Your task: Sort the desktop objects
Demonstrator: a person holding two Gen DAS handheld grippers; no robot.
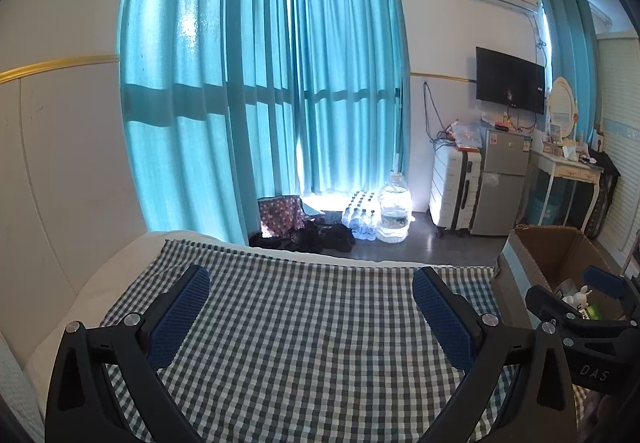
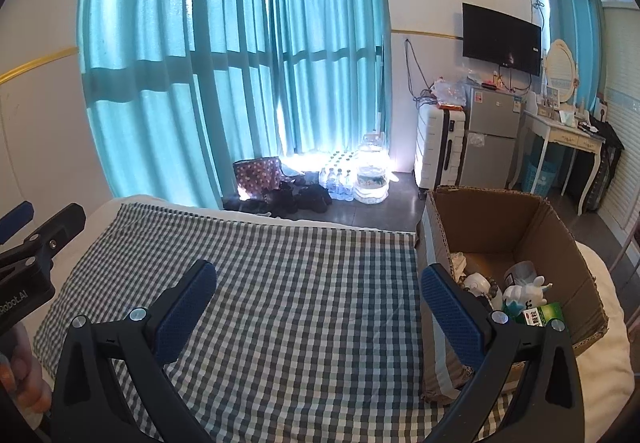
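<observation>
Over the checked cloth [image 1: 304, 323] both tools are held level and side by side, and nothing is gripped by either. The left gripper [image 1: 311, 317] is seen spread wide, its blue pads well apart with only bare cloth between them; the right gripper [image 2: 318, 313] is spread just as wide and is equally empty. No loose object is seen on the cloth in either view, so the sorting is judged to be nearly or fully done. The task's things are found inside the cardboard box [image 2: 560, 239], which stands at the right edge of the cloth: a white rabbit figure [image 2: 528, 289], a green carton [image 2: 542, 317] and a string of beads [image 2: 476, 285] can be made out, while the rest is too jumbled to name. The box is placed to the right of both tools, and the right gripper is clearly the nearer, its right pad lying just beside the box's near wall. Any further drop would therefore be best made by the right hand, with a short move rightward over the open top.
</observation>
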